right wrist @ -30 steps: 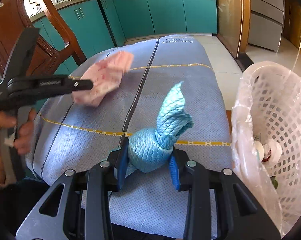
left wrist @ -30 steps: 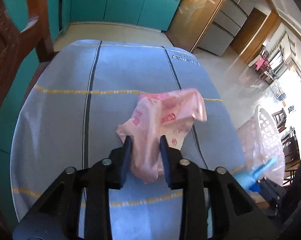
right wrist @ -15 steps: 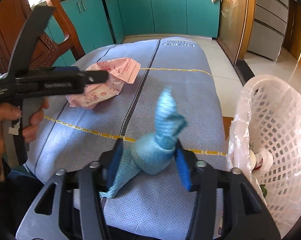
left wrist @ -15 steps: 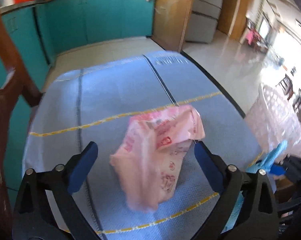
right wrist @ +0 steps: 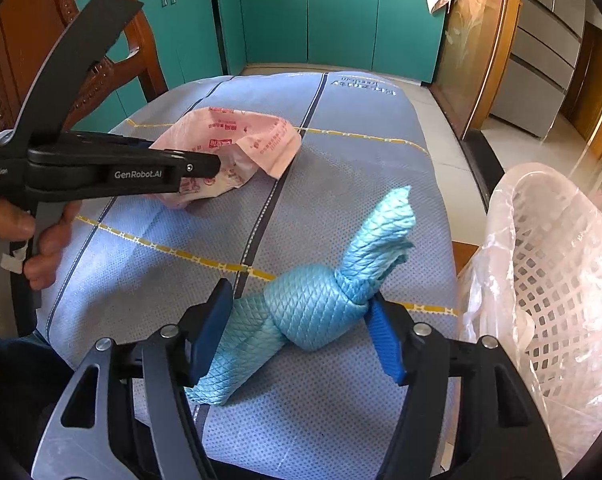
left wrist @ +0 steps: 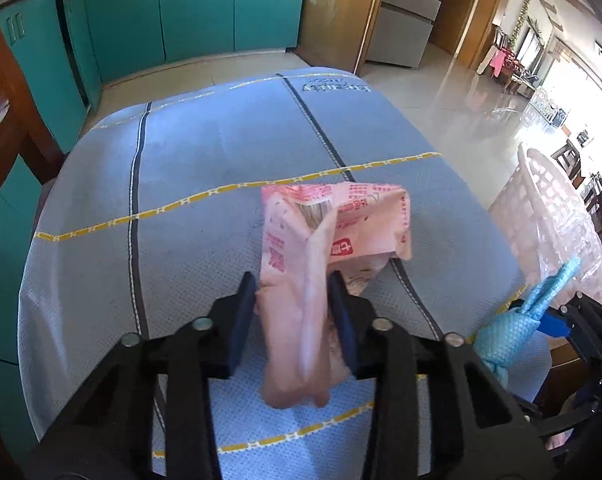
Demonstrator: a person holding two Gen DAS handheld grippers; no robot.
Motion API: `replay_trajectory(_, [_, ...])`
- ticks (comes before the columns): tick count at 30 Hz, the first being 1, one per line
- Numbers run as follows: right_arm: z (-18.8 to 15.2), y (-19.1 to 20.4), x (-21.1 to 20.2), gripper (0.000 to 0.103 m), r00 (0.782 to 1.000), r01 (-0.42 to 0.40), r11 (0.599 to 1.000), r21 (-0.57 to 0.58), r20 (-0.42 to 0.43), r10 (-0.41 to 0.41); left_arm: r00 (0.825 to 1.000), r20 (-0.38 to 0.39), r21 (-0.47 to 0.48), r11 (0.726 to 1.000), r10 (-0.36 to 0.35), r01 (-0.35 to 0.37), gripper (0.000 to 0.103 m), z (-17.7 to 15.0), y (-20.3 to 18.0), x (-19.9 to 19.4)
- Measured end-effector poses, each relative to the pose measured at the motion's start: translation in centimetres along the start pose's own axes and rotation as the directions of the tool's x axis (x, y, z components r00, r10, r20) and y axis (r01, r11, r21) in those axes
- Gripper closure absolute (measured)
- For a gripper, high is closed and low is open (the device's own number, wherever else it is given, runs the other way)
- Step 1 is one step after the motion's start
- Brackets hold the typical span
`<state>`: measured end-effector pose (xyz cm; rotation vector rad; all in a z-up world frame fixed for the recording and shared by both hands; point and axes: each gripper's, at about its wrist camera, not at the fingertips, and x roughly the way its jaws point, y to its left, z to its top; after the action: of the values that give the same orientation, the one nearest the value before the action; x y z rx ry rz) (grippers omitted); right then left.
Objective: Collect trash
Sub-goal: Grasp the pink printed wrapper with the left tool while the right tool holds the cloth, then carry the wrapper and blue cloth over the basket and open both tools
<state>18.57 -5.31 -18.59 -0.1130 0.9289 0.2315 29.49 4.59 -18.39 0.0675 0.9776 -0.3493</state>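
Observation:
A crumpled pink plastic bag (left wrist: pixel 333 236) with red print lies on the blue-covered table (left wrist: pixel 201 160). My left gripper (left wrist: pixel 295 316) is closing on its near end, and both pads press the plastic. From the right wrist view the same bag (right wrist: pixel 237 140) shows beyond the left gripper (right wrist: pixel 217 166), which a hand holds. A knotted light-blue cloth (right wrist: pixel 313 304) rests on the table between the pads of my right gripper (right wrist: pixel 297 332). Those jaws are opening and stand wider than the knot.
A white lattice basket (right wrist: pixel 561 280) lined with clear plastic stands off the table's right edge, also seen as the basket (left wrist: pixel 549 200) in the left wrist view. A wooden chair (right wrist: pixel 101 72) is at the left. Teal cabinets (right wrist: pixel 301 20) line the back wall.
My left gripper let the pink bag go, opened wide, then closed on its near end again. My right gripper's jaws spread and the blue cloth tipped over onto the table.

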Motion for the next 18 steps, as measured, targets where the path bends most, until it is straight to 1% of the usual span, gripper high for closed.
replay_trajectory(3, [-0.1, 0.4, 0.3, 0.039, 0.999, 0.033, 0.999, -0.027, 0.0, -0.033, 1.0, 0.015, 0.01, 1.0, 0.022, -0.022, 0.074, -0.3, -0.7, -0.5])
replay_trajectory(5, [-0.3, 0.9, 0.7, 0.039, 0.998, 0.058, 0.997, -0.052, -0.005, -0.058, 0.998, 0.027, 0.025, 0.998, 0.059, -0.059, 0.076, -0.5, -1.3, -0.9])
replay_trajectory(6, [-0.4, 1.0, 0.8, 0.039, 0.998, 0.064, 0.996, -0.057, -0.006, -0.064, 0.996, 0.035, 0.035, 0.996, 0.078, -0.079, 0.077, -0.6, -1.6, -1.1])
replay_trajectory(9, [-0.6, 1.0, 1.0, 0.041, 0.998, 0.062, 0.997, -0.056, -0.002, -0.062, 0.994, 0.052, 0.036, 0.994, 0.1, -0.102, 0.079, -0.6, -2.1, -1.5])
replay_trajectory(12, [-0.8, 1.2, 0.8, 0.052, 0.999, 0.045, 0.997, -0.061, -0.002, -0.045, 0.99, 0.066, 0.033, 0.992, 0.121, -0.123, 0.079, -0.6, -2.2, -1.8])
replay_trajectory(13, [-0.7, 1.4, 0.7, 0.057, 0.999, 0.038, 0.997, -0.073, -0.002, -0.039, 0.989, 0.073, 0.036, 0.991, 0.13, -0.133, 0.079, -0.6, -2.2, -2.0])
replay_trajectory(15, [-0.8, 2.0, 0.6, 0.06, 0.999, 0.047, 0.994, -0.103, 0.003, -0.047, 0.988, 0.08, 0.034, 0.99, 0.135, -0.138, 0.079, -0.6, -2.1, -2.2])
replay_trajectory(18, [-0.8, 2.5, 0.5, 0.063, 1.0, 0.031, 0.992, -0.12, 0.007, -0.03, 0.986, 0.085, 0.034, 0.989, 0.142, -0.145, 0.079, -0.6, -2.0, -2.4])
